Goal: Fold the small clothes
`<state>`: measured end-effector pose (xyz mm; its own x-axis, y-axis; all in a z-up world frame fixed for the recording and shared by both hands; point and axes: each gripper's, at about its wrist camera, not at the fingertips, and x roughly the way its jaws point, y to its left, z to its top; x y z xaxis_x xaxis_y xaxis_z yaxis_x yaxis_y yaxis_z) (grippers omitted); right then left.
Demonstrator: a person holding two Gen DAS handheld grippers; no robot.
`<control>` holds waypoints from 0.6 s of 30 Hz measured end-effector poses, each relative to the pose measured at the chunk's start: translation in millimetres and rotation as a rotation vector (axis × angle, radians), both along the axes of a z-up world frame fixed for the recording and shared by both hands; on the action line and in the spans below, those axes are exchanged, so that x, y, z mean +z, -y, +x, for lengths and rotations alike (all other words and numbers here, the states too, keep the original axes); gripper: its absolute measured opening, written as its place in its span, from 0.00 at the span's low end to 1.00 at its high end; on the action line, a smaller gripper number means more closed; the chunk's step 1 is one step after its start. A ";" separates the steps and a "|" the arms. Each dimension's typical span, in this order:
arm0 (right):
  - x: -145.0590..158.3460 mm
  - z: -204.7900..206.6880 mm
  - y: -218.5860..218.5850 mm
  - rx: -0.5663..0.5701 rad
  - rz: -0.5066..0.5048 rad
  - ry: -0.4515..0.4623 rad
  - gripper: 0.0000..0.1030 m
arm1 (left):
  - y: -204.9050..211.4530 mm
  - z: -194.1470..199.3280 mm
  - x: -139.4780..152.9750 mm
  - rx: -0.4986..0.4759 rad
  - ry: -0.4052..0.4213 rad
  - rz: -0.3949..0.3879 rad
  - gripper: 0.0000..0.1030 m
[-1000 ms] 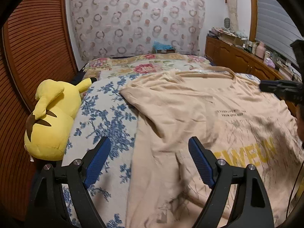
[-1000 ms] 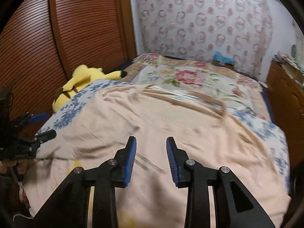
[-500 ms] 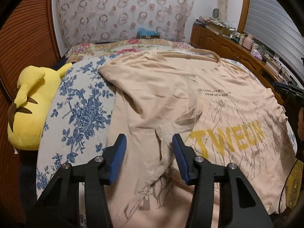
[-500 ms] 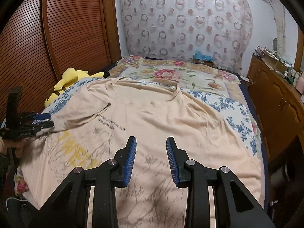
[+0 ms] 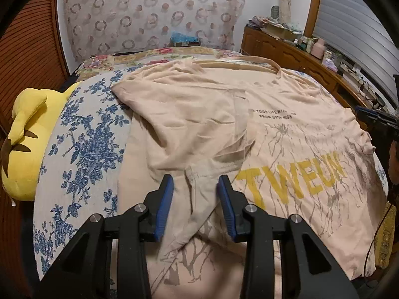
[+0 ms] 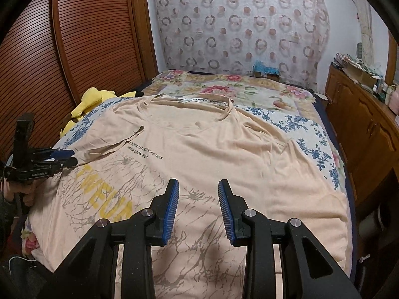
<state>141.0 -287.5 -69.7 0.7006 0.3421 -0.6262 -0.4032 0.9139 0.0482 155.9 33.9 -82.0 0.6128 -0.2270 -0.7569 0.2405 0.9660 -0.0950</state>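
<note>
Since the frame from 1 second back, your left gripper (image 5: 194, 191) has narrowed from a wide spread and come in over the sleeve (image 5: 192, 134), which now lies folded across the chest of the T-shirt (image 5: 286, 149). Its jaws stand partly apart with the sleeve's hem lying in the gap, but whether the pads actually touch the cloth I cannot tell. The shirt is spread face up over the bed (image 5: 84, 144), collar toward the curtain (image 5: 154, 12) and the printed front toward you, which leaves both side edges within reach for the next fold. Your right gripper (image 6: 198, 196) hovers over the lower front of the shirt, jaws partly apart and holding nothing (probably waiting for the other side). The yellow plush toy (image 5: 22, 144) lies beside the shirt's left edge, off the cloth. I judge 1 sleeve folded in, the right still flat.
</note>
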 end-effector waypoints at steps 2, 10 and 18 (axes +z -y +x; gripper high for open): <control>-1.5 0.0 2.3 -0.002 0.000 -0.003 0.33 | 2.5 -0.2 -1.1 -0.019 -0.005 -0.006 0.18; -6.8 -0.3 13.1 -0.025 0.006 -0.018 0.33 | 15.5 -21.3 13.3 -0.091 0.045 -0.038 0.07; -9.5 -7.7 32.6 -0.063 0.006 -0.033 0.33 | 30.0 -26.4 21.7 -0.102 0.004 -0.063 0.16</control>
<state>133.3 -320.1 -79.2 0.7000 0.3017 -0.6472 -0.3427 0.9371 0.0662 129.6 3.9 -60.3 0.5869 -0.3349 -0.7371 0.3375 0.9288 -0.1533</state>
